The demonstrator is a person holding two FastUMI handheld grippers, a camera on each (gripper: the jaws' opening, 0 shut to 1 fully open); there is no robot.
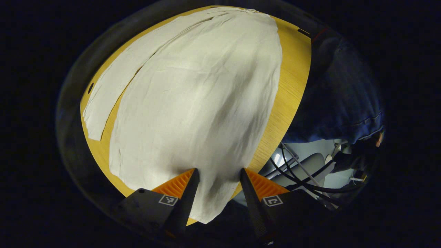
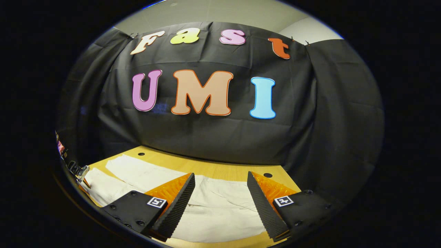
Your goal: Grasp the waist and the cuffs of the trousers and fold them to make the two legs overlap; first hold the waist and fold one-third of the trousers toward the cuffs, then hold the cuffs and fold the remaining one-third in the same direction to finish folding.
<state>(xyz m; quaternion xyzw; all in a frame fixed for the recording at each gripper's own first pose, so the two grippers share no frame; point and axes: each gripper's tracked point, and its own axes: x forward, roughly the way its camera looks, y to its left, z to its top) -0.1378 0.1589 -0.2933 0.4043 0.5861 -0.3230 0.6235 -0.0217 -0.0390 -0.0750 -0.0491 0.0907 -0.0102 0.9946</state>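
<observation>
White trousers [image 1: 200, 100] lie spread flat on a wooden table [image 1: 293, 79], with one leg [image 1: 113, 89] splayed off to the left. One cuff end hangs over the table's near edge between the fingers of my left gripper [image 1: 217, 171], which is open and touches nothing. In the right gripper view the trousers [image 2: 220, 206] lie flat across the table [image 2: 213, 170]. My right gripper [image 2: 220, 175] is open above the cloth, its fingers wide apart with nothing held.
A person's dark blue sleeve [image 1: 344, 96] stands past the table's right edge in the left gripper view, with black cables [image 1: 303, 175] and a pale floor below. Small holes [image 2: 267, 175] mark the tabletop near the back wall.
</observation>
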